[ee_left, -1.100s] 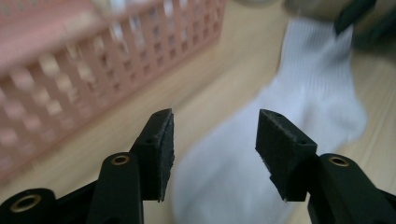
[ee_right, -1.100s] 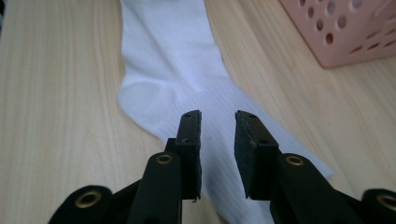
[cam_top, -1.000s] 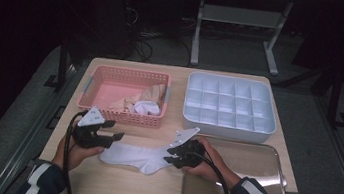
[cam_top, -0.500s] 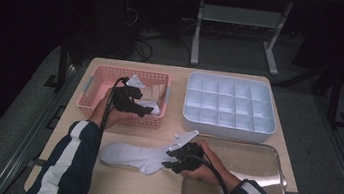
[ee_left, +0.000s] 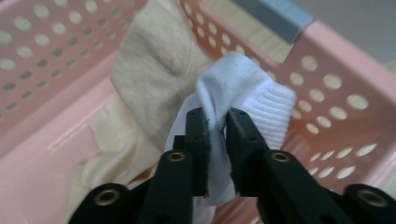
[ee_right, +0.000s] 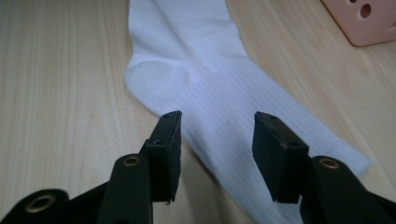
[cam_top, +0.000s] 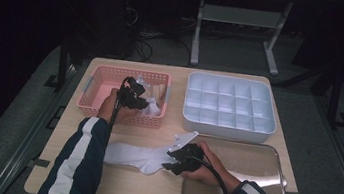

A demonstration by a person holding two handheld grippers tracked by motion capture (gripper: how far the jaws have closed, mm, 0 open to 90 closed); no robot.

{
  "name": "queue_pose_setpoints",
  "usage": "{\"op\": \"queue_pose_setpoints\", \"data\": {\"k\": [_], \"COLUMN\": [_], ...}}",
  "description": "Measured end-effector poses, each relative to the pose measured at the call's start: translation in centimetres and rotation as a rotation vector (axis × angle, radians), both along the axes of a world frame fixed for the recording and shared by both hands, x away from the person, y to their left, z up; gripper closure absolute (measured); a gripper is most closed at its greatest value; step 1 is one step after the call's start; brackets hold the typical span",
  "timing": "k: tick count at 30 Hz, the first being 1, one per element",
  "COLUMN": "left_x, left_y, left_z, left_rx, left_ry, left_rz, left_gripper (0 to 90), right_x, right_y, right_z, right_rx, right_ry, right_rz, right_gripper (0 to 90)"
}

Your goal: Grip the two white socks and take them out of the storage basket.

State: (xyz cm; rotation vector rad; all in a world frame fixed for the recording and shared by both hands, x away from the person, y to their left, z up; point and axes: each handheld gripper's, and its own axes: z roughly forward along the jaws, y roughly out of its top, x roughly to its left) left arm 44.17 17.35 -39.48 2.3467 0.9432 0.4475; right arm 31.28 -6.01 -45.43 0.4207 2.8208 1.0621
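Socks are the work in hand: one white sock (cam_top: 139, 157) lies flat on the wooden table (cam_top: 147, 189), toe toward the person's left sleeve (cam_top: 75, 165), its ribbed cuff end under the right gripper (cam_top: 171, 163), and a second white sock (ee_left: 243, 100) sits in the pink basket (cam_top: 94, 94) at the back left of the table, on top of a beige cloth (ee_left: 154, 65). No brand, label or writing can be read on any of these things. In the left gripper view the left gripper (ee_left: 217, 128) has its two black jaws pinched together on a fold of the basket sock, near the ribbed cuff; the jaws have just been closing, and the cloth is squeezed between the pads. In the right gripper view the jaws of the right gripper stand apart over the leg of the flat sock, one pad at each edge of it, not pressing on it; they have just been opening a little further. Compared with a second ago, the left hand (cam_top: 108, 109) has left the toe end of the flat sock and gone across the table to the basket, where it was already half a second ago. The right hand (cam_top: 201, 164) is in the same spot, and the flat sock lies as it did. A white tray of square compartments (cam_top: 229, 107) stands behind on the right, and a shiny metal tray (cam_top: 252, 163) lies in front of it, beside the right hand.
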Motion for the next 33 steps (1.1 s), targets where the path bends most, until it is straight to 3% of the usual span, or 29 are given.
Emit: {"op": "queue_pose_setpoints", "data": {"k": [2,5,9,10,15,20,26,33], "left_x": [-0.4,-1.0,-1.9,-2.3,-4.0,-6.0,-8.8,-11.7], "left_y": [0.4,0.9,1.8,2.2,2.8,3.2,3.8,4.1], "left_z": [0.8,2.1,4.0,4.8,7.6,9.9,11.4,10.9], "left_rx": [-0.018,-0.037,-0.095,-0.132,-0.163,-0.208,-0.242,-0.284], "left_ry": [-0.038,-0.084,-0.144,-0.158,-0.216,-0.245,-0.272,-0.253], "left_rz": [0.0,-0.005,0.003,-0.008,-0.021,-0.049,-0.094,-0.128], "left_gripper": [83.2,84.1,84.7,84.7,84.9,84.9,84.9,84.9], "right_x": [0.1,0.1,0.0,0.0,0.2,0.2,0.3,0.3], "right_y": [-0.1,-0.1,-0.2,-0.2,-0.3,-0.6,-0.8,-1.5], "right_z": [0.0,0.2,0.3,0.3,0.5,0.8,1.1,2.3], "right_rx": [0.001,0.014,0.012,0.015,0.028,0.043,0.054,0.11], "right_ry": [-0.017,0.002,-0.004,-0.004,0.002,-0.003,-0.017,-0.025], "right_rz": [0.01,-0.012,-0.017,-0.021,-0.038,-0.053,-0.062,-0.079], "right_gripper": [52.1,52.1,52.0,52.0,51.9,52.3,52.7,53.0]}}
